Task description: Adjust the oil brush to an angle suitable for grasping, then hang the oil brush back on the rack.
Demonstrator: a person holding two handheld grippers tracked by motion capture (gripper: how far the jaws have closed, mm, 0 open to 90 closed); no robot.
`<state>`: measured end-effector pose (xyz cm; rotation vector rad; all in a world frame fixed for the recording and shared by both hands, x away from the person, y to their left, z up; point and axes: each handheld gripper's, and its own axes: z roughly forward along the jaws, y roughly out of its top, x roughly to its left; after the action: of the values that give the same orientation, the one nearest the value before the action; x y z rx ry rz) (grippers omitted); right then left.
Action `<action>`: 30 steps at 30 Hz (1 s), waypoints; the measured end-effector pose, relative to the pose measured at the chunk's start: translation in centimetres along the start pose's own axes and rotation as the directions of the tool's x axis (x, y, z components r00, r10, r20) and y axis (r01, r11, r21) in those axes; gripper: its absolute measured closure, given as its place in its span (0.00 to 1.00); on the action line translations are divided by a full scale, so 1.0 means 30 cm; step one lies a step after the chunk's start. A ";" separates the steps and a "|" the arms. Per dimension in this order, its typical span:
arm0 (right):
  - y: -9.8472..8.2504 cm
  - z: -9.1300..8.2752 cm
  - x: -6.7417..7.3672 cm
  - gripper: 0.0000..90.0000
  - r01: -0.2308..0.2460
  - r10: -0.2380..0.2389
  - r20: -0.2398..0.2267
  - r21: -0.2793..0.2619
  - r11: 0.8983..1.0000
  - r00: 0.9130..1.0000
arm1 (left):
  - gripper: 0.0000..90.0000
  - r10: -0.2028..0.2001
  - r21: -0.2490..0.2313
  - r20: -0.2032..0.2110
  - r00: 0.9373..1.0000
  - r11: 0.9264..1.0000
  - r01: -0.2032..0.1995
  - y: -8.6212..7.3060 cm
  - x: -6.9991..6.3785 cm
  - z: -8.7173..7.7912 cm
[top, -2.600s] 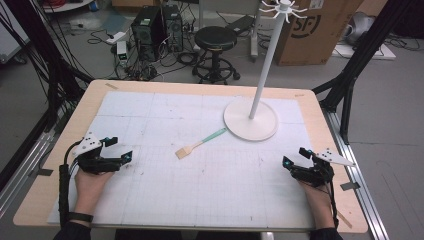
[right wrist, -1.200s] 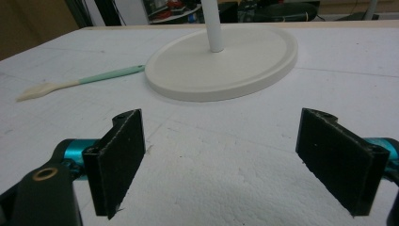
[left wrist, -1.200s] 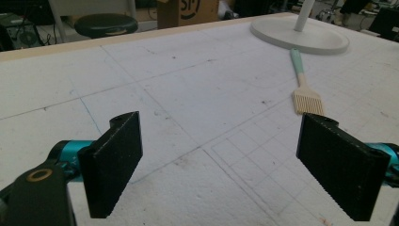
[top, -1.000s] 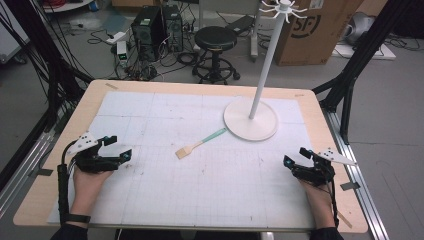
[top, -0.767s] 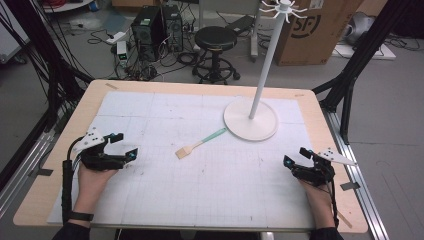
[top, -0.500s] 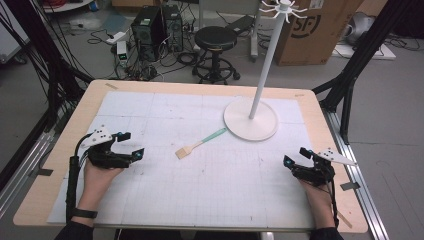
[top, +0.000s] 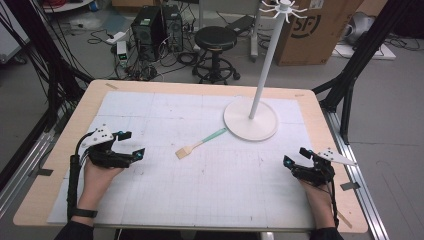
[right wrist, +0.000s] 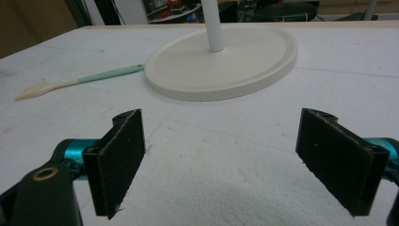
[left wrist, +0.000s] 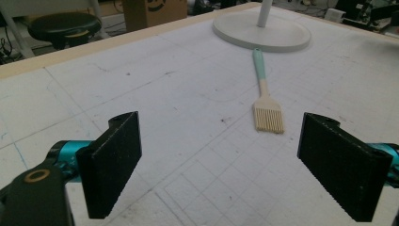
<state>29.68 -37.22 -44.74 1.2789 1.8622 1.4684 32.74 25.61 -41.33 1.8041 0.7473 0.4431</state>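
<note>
Between both gaping claws (top: 129,144) (top: 295,158) lies a mint-handled, cream-bristled brush (top: 200,143).

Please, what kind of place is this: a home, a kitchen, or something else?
Most likely a lab or workshop set up for recording. The gridded table stands inside a black frame, with computer towers and loose cables on the floor behind it, beside a cardboard box. A person's hands hold a claw each.

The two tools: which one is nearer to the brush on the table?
The left tool is nearer: the brush lies just ahead of its open jaws, bristles toward it. The right tool sits farther off, by the table's right edge.
</note>
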 end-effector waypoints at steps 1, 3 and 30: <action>0.000 0.000 0.000 0.17 0.000 0.000 0.000 0.000 1.000 1.000 | 0.16 0.002 0.004 0.000 1.000 1.000 -0.002 -0.001 0.001 0.000; 0.000 0.000 0.000 0.17 0.001 -0.001 0.000 0.000 1.000 1.000 | 0.16 0.000 0.004 0.000 1.000 1.000 0.000 -0.002 0.001 0.001; 0.000 0.000 -0.001 0.17 -0.002 0.002 0.001 0.000 1.000 1.000 | 0.16 -0.032 -0.035 0.081 0.996 0.999 0.034 0.068 -0.023 0.111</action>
<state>29.68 -37.24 -44.74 1.2813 1.8607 1.4679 34.87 22.34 -40.54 1.7631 0.7080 0.3578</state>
